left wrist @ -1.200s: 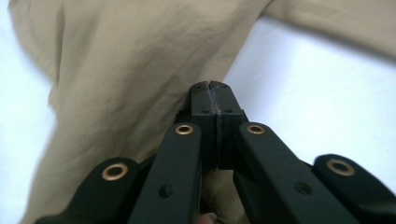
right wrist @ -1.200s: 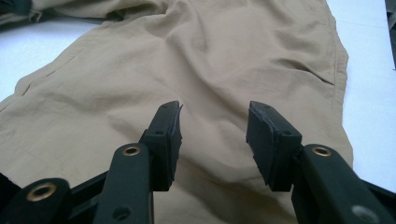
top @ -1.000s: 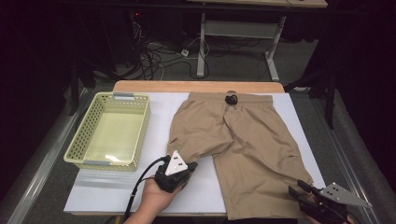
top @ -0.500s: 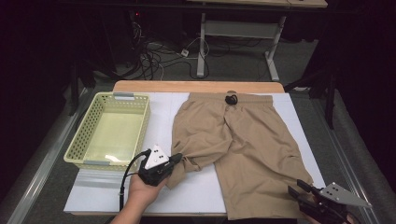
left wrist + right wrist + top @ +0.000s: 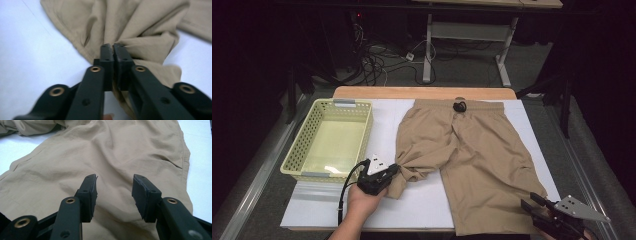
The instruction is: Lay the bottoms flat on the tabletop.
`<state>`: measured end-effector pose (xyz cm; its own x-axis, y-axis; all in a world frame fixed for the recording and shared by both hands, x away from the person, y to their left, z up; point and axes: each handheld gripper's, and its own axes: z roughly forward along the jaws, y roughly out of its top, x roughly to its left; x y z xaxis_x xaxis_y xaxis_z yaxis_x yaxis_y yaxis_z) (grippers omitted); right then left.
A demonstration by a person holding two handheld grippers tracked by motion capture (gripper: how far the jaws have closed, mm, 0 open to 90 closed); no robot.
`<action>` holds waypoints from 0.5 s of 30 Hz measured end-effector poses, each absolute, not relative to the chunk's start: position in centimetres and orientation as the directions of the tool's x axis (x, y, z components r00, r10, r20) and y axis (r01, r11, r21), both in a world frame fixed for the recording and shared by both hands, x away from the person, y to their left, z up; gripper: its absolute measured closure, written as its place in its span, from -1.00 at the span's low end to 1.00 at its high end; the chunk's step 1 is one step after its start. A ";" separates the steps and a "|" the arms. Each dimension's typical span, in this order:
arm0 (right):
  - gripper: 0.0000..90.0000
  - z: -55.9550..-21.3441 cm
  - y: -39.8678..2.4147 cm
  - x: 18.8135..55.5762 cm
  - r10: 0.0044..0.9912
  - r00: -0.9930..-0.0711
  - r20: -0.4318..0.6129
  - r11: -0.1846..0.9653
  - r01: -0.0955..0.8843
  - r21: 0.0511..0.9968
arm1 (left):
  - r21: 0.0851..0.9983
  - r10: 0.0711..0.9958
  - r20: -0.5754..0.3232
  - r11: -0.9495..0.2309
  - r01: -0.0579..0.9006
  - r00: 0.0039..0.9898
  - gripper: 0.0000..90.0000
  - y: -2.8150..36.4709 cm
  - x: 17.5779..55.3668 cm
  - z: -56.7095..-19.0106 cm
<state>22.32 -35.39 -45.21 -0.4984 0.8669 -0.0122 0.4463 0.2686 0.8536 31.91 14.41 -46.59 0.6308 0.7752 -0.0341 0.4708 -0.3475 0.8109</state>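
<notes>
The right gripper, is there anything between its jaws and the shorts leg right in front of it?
Nothing visible. The right gripper hangs with its jaws apart just over the near leg of the khaki shorts, with only bare fabric ahead of it. The left gripper is across the table, pinching the other leg's hem.

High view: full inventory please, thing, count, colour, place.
shorts: 1, tan, spread on the mat, left leg bunched
basket: 1, pale yellow-green, mat's left side
mat: 1, white, covering the table
table: 1, wooden edge at the far side
cables: a tangle, dark and white, on the floor beyond
left hand-held gripper: 1, black, shut on the bunched leg hem
right hand-held gripper: 1, black, open at the right leg's hem
</notes>
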 end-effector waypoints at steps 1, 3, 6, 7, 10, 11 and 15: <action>0.24 -45.2 -35.4 22.3 0.867 -0.498 -0.011 0.268 0.448 0.853 | 0.823 0.771 -0.037 -0.338 0.457 0.636 0.72 14.4 31.6 -46.1; 0.24 -45.2 -35.3 22.3 0.868 -0.496 -0.009 0.266 0.450 0.853 | 0.845 0.760 -0.038 -0.322 0.427 0.649 0.67 14.2 31.1 -45.2; 0.24 -45.2 -35.2 22.2 0.867 -0.499 -0.013 0.269 0.446 0.854 | 0.858 0.745 -0.051 -0.308 0.411 0.665 0.72 13.5 30.5 -44.3; 0.24 -45.1 -35.2 22.2 0.867 -0.498 -0.013 0.269 0.446 0.854 | 0.863 0.739 -0.051 -0.306 0.403 0.672 0.71 13.3 30.3 -44.1; 0.24 -45.0 -35.1 22.1 0.868 -0.497 -0.011 0.266 0.444 0.856 | 0.873 0.730 -0.045 -0.303 0.381 0.682 0.54 12.6 29.8 -43.4; 0.24 -45.0 -35.1 22.1 0.867 -0.498 -0.012 0.266 0.442 0.857 | 0.877 0.726 -0.046 -0.299 0.375 0.687 0.48 12.3 29.6 -43.2; 0.24 -45.1 -35.1 22.2 0.865 -0.501 -0.014 0.271 0.443 0.855 | 0.885 0.682 -0.017 -0.330 0.329 0.731 0.60 10.8 28.5 -42.0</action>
